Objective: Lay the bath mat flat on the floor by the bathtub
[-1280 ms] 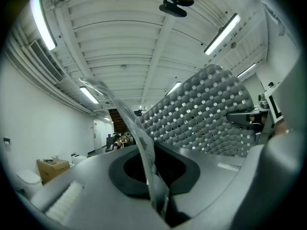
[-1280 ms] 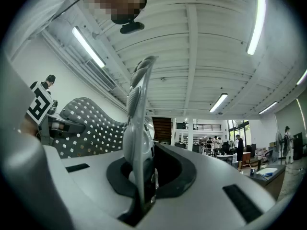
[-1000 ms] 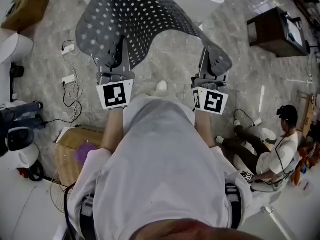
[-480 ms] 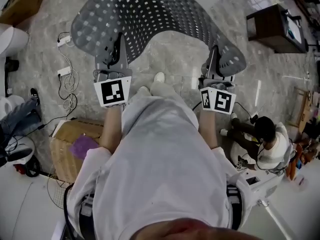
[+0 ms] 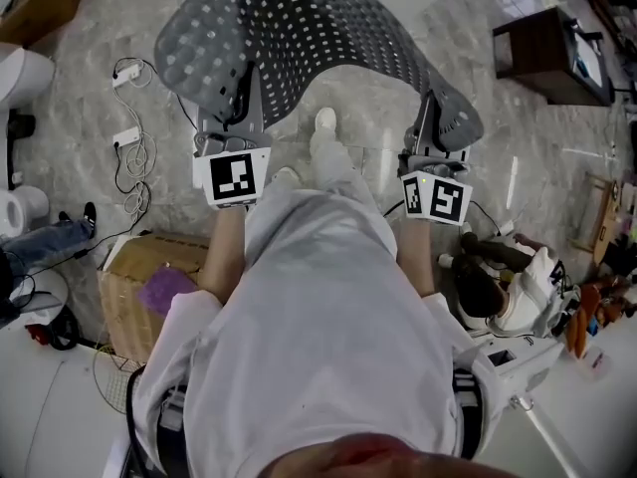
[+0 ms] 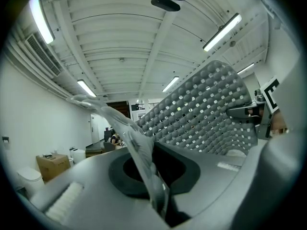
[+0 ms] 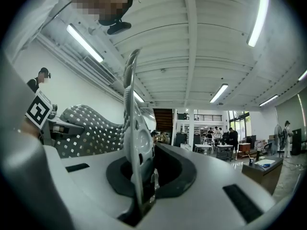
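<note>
Fingers of the left gripper and right gripper are clamped on the grey bath mat. A purple item lies on the cardboard box.

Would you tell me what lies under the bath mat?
Grey floor shows round the mat, and a white shoe pokes out at its near edge; the floor directly beneath is covered.

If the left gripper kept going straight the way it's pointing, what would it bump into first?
The left gripper is shut on the mat, so the mat comes first. Past it the way looks free, up towards the ceiling, though depth is unclear.
</note>
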The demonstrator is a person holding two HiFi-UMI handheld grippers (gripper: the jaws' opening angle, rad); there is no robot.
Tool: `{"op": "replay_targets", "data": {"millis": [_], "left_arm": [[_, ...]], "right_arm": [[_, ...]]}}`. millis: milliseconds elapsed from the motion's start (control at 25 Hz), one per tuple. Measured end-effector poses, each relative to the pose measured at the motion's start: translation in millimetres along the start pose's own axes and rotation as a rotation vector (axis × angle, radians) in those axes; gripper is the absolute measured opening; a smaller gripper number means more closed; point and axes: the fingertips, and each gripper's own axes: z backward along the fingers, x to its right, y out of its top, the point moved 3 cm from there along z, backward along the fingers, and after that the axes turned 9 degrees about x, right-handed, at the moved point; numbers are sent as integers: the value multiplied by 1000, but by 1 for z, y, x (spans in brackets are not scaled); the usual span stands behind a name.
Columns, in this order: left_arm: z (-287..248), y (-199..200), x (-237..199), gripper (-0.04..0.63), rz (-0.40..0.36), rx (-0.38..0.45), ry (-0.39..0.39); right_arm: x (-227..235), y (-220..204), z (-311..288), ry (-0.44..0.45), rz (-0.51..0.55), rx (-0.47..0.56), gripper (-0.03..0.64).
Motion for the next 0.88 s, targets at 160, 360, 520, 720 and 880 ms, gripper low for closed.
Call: {"op": "replay_targets", "data": {"millis": [160,360,520,720,880], "left_arm": [[-16,-10,-13,17,-4,-12,18],[-44,-31,-17,17,3,-49,34],[-79,-61,-18,17,6,-107,22],[-113,-98,-23,17,-5,-187,12],[-121,-106,-13,17,-5,-167,19]], "right_arm": [[2,-14,-21,0,-20,-2,17],[20,-43,-44,-6,-63,-28,17],[41,-80,-68,-22,-95,-82,17],[51,-124,-96,-10,-137,-155,17],[57,-139,-100,19,-144,-181,17]]}}
